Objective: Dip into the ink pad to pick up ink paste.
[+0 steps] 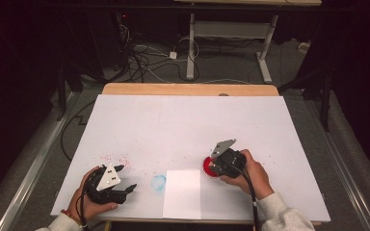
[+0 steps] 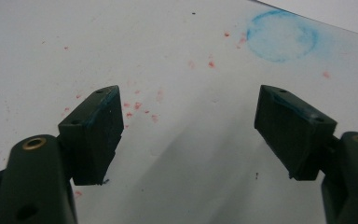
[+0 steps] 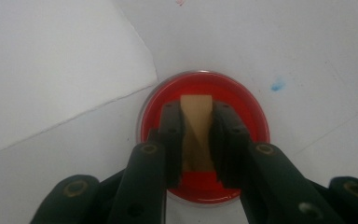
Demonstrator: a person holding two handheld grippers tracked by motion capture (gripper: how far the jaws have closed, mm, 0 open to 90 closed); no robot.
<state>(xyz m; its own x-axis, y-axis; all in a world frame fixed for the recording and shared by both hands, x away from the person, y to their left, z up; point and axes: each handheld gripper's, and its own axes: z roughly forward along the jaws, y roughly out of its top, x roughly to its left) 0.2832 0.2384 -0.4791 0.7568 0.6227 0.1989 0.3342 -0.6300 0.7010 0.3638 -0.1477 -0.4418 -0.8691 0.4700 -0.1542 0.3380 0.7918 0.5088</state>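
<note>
Wooden block (image 3: 196, 126) (clamped) over red dish (image 3: 251, 116)

I'm working in a lab or test studio. Black curtains (image 1: 19, 57) surround my paper-covered table (image 1: 183, 89), and cables (image 1: 144, 60) sprawl across the floor beyond.

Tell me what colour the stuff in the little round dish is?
Red. The round dish holds bright red liquid or ink, clearest in the right gripper view, where the right gripper holds a tan block over it.

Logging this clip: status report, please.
Right gripper shut on tan block, over red dish. Left gripper open, nothing between jaws. White sheet beside dish; nothing blocking.
</note>
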